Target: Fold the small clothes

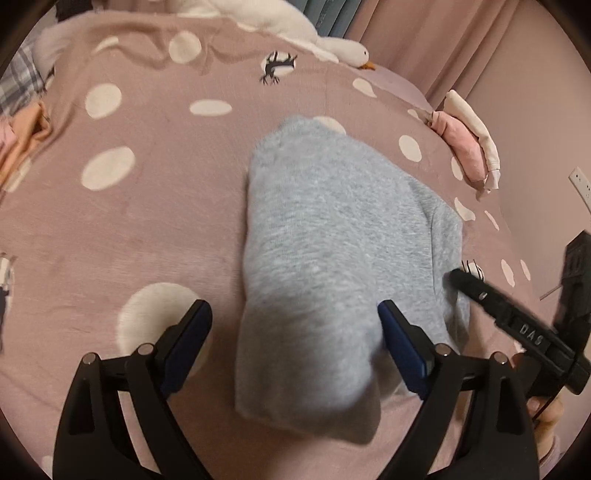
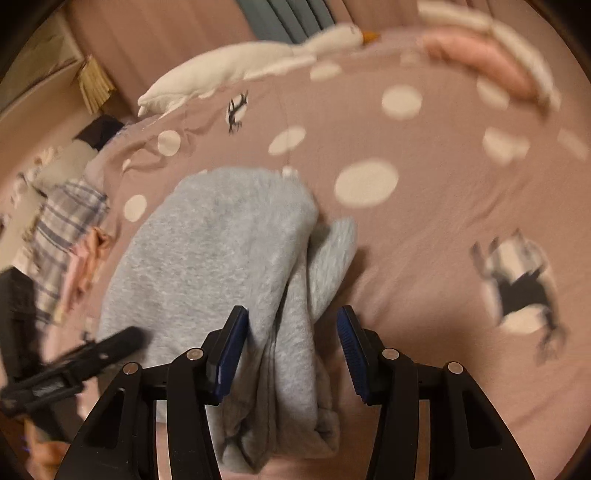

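A folded light grey garment (image 1: pixel 325 236) lies on the pink spotted bedspread (image 1: pixel 140 229). My left gripper (image 1: pixel 295 317) is open, its jaws wide on either side of the garment's near end. In the right wrist view the same grey garment (image 2: pixel 221 258) shows its stacked folded edges, with a loose flap at its right. My right gripper (image 2: pixel 291 328) is open, its blue pads either side of the folded edge. The right gripper also shows in the left wrist view (image 1: pixel 517 317), its tip at the garment's right edge.
A folded pink and cream pile (image 1: pixel 469 140) sits at the bed's right edge. A white goose plush (image 1: pixel 295 26) lies at the far side. Plaid and orange clothes (image 2: pixel 70 236) are heaped on the left. Curtains and a wall lie beyond.
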### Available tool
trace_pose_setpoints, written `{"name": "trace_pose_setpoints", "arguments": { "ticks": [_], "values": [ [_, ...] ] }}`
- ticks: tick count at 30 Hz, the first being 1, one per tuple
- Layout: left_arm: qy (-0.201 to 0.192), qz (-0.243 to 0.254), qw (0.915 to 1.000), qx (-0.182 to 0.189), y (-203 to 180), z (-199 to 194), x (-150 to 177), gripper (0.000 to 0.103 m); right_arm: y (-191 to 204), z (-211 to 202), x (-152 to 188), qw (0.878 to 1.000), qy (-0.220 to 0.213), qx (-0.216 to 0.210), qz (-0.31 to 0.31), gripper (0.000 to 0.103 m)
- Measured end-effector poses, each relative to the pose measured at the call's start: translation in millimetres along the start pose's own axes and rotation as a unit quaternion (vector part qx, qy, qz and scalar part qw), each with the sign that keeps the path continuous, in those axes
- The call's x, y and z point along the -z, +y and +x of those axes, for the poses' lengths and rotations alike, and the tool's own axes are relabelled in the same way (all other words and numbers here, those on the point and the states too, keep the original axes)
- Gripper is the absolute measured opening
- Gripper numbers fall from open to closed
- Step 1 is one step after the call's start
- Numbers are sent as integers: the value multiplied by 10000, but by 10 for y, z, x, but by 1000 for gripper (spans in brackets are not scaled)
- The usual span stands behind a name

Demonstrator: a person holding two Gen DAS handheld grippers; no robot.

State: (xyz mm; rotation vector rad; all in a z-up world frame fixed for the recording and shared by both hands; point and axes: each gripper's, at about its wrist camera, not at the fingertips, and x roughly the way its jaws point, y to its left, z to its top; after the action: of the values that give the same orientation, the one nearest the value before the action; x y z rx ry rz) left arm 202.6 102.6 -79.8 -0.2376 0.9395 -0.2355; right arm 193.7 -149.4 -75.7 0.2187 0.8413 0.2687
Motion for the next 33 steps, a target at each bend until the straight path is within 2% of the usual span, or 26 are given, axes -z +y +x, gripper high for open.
{"name": "trace_pose_setpoints", "arguments": {
  "ticks": [3, 6, 7, 10, 11, 17, 23, 27, 30, 33],
  "values": [
    [-126, 77, 9998, -145, 7, -66, 31, 91, 85, -160, -26, 9991, -360, 65, -221, 50],
    [-92, 79, 9997, -192, 30, -44, 81, 90, 205, -252, 3, 9969, -517, -350, -484, 50],
    [-81, 77, 9997, -203, 27, -29, 97, 90, 252, -257, 24, 9960, -498, -454, -585, 50],
    [1, 113, 9998, -185, 5, 26, 138, 87, 384, -180, 96, 9937, -287, -558, -923, 31],
    [30, 138, 9997, -187, -15, 50, 158, 87, 415, -125, 130, 9930, -170, -528, -1047, 28],
    [274, 143, 9995, -77, -73, 194, 218, 87, 350, 209, 280, 9912, 399, 6, -1263, 23],
    [321, 183, 9993, -56, -73, 152, 275, 88, 308, 186, 241, 9932, 371, -42, -1101, 21],
    [372, 167, 9991, -72, -44, 128, 314, 89, 318, 65, 272, 9937, 280, -286, -1043, 22],
    [404, 125, 9991, -82, -42, 92, 356, 89, 298, 142, 326, 9928, 513, -167, -1068, 22],
    [346, 133, 9992, -147, -70, -36, 403, 89, 288, 93, 369, 9932, 544, -178, -1016, 22]
  ]
}}
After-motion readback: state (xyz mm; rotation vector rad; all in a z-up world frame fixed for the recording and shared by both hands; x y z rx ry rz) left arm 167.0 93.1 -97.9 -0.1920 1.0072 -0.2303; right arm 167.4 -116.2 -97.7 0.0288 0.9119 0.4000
